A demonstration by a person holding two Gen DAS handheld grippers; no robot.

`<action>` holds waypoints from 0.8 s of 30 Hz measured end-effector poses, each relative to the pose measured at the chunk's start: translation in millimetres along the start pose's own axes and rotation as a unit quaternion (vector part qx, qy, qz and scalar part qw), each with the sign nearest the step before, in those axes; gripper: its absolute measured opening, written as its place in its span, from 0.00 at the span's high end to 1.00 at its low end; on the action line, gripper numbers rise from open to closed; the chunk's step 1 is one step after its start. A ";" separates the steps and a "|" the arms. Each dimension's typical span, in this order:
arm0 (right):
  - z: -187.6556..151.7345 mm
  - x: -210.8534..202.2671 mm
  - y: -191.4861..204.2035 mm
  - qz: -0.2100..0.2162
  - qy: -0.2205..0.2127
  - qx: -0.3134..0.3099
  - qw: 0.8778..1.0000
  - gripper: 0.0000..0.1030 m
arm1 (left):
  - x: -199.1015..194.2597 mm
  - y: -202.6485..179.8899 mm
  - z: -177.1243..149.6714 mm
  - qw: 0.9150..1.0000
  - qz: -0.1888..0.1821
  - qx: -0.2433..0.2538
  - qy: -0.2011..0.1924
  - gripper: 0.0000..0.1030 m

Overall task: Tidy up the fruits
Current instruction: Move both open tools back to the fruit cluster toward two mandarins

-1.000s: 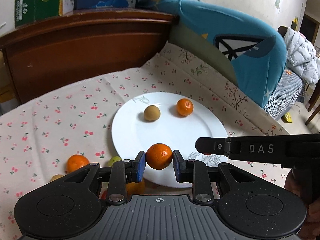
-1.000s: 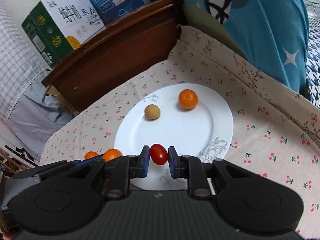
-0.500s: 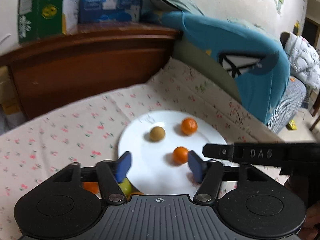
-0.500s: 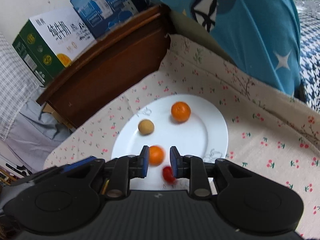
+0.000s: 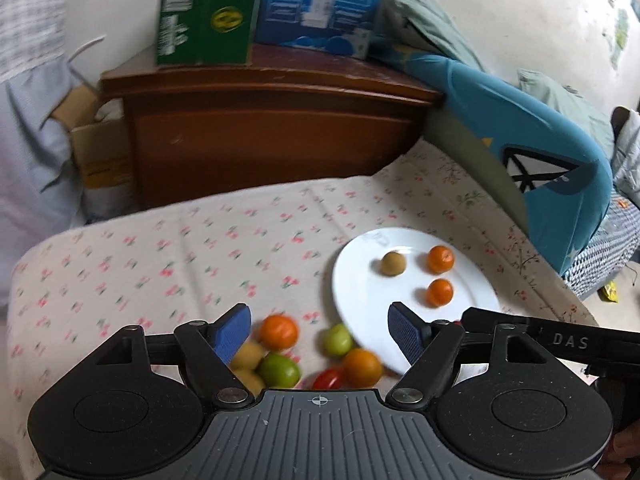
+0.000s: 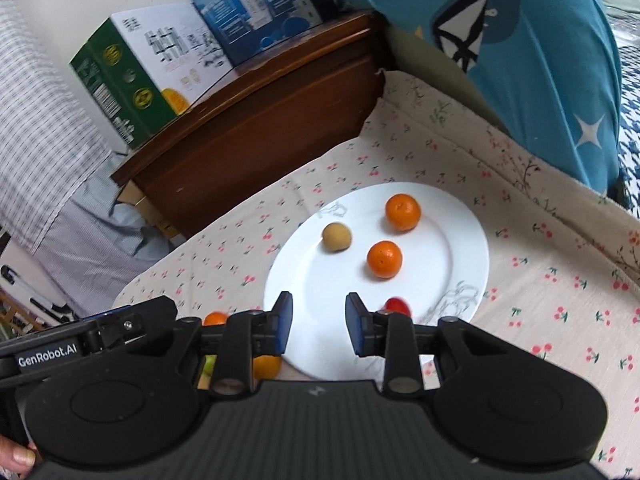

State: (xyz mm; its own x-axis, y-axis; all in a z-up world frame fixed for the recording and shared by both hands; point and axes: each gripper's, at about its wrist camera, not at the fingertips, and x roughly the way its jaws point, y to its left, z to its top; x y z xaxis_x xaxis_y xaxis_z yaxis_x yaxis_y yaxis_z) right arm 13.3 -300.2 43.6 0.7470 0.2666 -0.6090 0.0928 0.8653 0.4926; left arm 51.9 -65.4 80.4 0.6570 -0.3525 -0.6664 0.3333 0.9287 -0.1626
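Our left gripper (image 5: pixel 319 330) has just been opening, fingers wide and empty above loose fruits (image 5: pixel 280 368) on the cherry-print cloth (image 5: pixel 160 264); our right gripper (image 6: pixel 319 322), also just opening, holds nothing over the white plate (image 6: pixel 468 240), a cherry tomato (image 6: pixel 397 305) beside it

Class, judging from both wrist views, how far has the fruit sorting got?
Done: the white plate holds two oranges, a tan fruit and a red tomato. In hand: nothing; the left gripper and right gripper have just been opening. Left: the loose pile on the cloth.
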 end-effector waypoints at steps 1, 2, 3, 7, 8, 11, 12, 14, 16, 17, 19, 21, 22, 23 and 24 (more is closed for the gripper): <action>-2.4 -0.2 2.2 0.003 0.003 -0.003 1.000 0.70 | -2.9 3.4 -3.0 1.000 0.006 -0.003 0.001 0.26; -4.5 -0.8 4.2 0.005 0.004 -0.006 1.000 0.70 | -6.1 6.0 -6.0 1.000 0.010 -0.006 0.002 0.26; -7.2 -1.5 6.6 0.007 0.006 -0.009 1.000 0.70 | -8.7 9.4 -8.6 1.000 0.012 -0.010 0.003 0.26; -18.3 -2.3 13.1 0.016 0.016 -0.016 1.000 0.70 | -17.9 22.7 -17.6 0.999 0.024 -0.030 0.005 0.26; -21.1 -2.6 14.6 0.018 0.018 -0.017 1.000 0.70 | -18.9 25.8 -19.6 0.999 0.027 -0.035 0.007 0.26; -30.4 -2.4 19.8 0.027 0.028 -0.021 0.999 0.70 | -22.6 34.8 -26.7 0.998 0.032 -0.045 0.011 0.26; -33.2 -2.2 21.8 0.029 0.031 -0.023 0.999 0.70 | -24.1 36.6 -29.6 0.998 0.035 -0.043 0.012 0.26; -38.2 -2.0 25.3 0.033 0.036 -0.029 0.998 0.70 | -25.7 38.9 -34.9 0.998 0.040 -0.038 0.013 0.26; -42.4 0.2 29.0 0.039 0.042 -0.034 0.998 0.70 | -25.8 40.6 -39.9 0.998 0.043 -0.031 0.017 0.26; -43.7 1.3 30.6 0.040 0.045 -0.037 0.997 0.70 | -26.2 41.8 -42.8 0.998 0.044 -0.027 0.019 0.26; -46.1 3.6 33.7 0.043 0.049 -0.042 0.997 0.70 | -25.6 43.6 -47.8 0.998 0.045 -0.024 0.023 0.26; -47.8 5.6 34.6 0.046 0.052 -0.043 0.997 0.70 | -23.6 45.0 -53.0 0.998 0.043 -0.019 0.030 0.27; -48.5 6.8 35.2 0.047 0.054 -0.043 0.997 0.70 | -22.1 44.6 -55.2 0.998 0.045 -0.014 0.033 0.27; -49.5 8.1 36.3 0.047 0.056 -0.045 0.996 0.70 | -20.9 44.5 -57.3 0.998 0.048 -0.010 0.035 0.27; -49.9 9.6 37.6 0.047 0.057 -0.047 0.996 0.70 | -19.5 44.9 -59.2 0.998 0.047 -0.008 0.038 0.29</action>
State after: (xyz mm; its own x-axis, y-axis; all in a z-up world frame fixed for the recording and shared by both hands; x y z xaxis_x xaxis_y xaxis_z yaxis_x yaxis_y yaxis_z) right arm -8.9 -243.9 25.2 0.6699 0.3903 -0.6316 -0.0408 0.8687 0.4936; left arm 14.0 -10.1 43.0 0.6320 -0.2542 -0.7321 0.2613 0.9593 -0.1075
